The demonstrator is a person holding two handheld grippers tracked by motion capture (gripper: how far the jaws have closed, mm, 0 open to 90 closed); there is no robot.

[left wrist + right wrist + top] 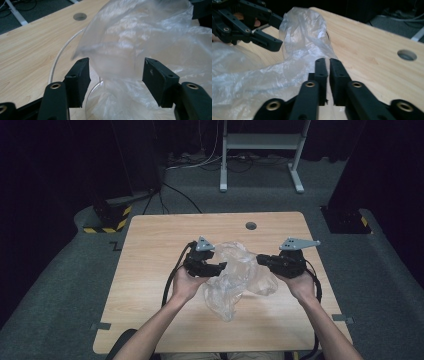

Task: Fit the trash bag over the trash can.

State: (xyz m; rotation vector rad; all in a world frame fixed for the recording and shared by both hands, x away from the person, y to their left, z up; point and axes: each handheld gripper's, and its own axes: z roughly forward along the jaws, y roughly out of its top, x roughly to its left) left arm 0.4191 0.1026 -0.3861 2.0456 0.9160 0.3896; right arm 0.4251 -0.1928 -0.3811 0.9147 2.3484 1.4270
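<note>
Plastic bag (235,275) sat crumpled mid-frame on the table (150,250) in the high view. Your right gripper (327,62) was pinched tight on its edge, anchoring it, while your left gripper (115,75) stood wide around a fold, probably to spread it.

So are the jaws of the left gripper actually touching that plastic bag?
Apart. In the left gripper view the left gripper stands open, the plastic bag hanging between its jaws with a clear gap on each side.
</note>
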